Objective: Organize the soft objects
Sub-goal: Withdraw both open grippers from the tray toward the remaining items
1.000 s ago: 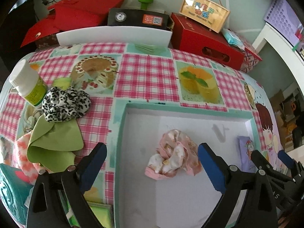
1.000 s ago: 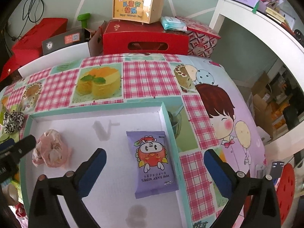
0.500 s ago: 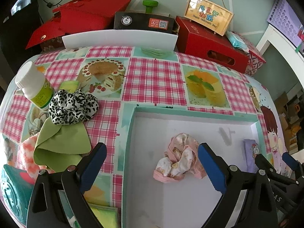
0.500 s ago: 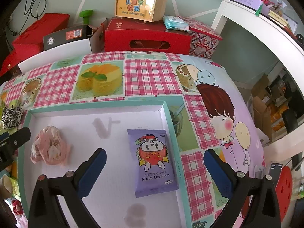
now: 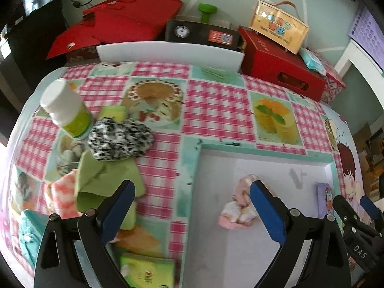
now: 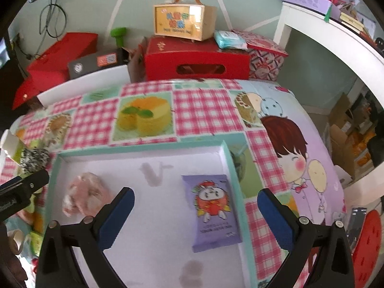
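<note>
Tray (image 5: 192,192) already holds the pink cloth (image 5: 240,206); the leopard scrunchie (image 5: 120,141) lies left of it. My left hand-held gripper (image 5: 192,206), wide open and empty, should descend squarely over it before closing.

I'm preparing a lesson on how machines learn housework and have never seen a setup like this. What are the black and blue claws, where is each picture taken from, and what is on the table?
There is no robot here. A person holds a two-finger gripper in each hand, and a wide-angle camera on each looks forward along its fingers. One picture comes from the left gripper, the other from the right gripper. Both are open and hold nothing.

On the patterned tablecloth lies a shallow white tray with a teal rim. In it are a crumpled pink cloth and a purple pack of baby wipes. To the left of the tray wait a black-and-white scrunchie, a green cloth, an orange-and-white cloth and a white bottle. Red boxes stand behind the table.
</note>
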The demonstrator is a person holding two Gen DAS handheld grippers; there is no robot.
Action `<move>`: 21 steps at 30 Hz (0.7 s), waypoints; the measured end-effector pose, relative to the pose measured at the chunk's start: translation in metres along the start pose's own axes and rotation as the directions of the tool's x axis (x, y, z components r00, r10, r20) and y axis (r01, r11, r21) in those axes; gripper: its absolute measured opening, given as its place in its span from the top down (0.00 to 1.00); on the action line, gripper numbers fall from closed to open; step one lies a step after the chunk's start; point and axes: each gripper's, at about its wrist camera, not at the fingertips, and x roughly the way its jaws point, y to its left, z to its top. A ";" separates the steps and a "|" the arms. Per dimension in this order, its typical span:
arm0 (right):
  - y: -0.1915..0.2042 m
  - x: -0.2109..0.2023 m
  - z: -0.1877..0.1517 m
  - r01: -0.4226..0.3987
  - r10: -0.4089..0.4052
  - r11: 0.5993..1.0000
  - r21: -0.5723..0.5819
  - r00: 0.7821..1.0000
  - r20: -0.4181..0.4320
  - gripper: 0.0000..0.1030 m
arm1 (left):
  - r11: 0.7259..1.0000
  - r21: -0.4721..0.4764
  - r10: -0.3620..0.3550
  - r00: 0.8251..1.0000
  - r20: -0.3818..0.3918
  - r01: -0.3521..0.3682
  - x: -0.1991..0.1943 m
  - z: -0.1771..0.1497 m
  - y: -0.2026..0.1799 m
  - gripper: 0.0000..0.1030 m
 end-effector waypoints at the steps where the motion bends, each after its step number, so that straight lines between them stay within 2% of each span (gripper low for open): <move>1: 0.002 0.000 0.000 0.001 -0.001 1.000 -0.003 1.000 -0.002 0.00 | 1.000 -0.011 0.000 1.000 0.001 0.000 -0.001 0.001 0.004 0.06; 12: 0.019 -0.001 0.000 -0.033 0.034 0.999 0.009 0.999 -0.029 0.00 | 0.993 -0.111 0.027 0.999 0.024 -0.024 -0.012 0.009 0.041 0.06; 21: 0.059 -0.008 -0.001 -0.095 0.094 0.994 -0.062 0.995 -0.016 0.00 | 0.979 -0.195 0.073 0.996 0.048 -0.062 -0.024 0.014 0.078 0.06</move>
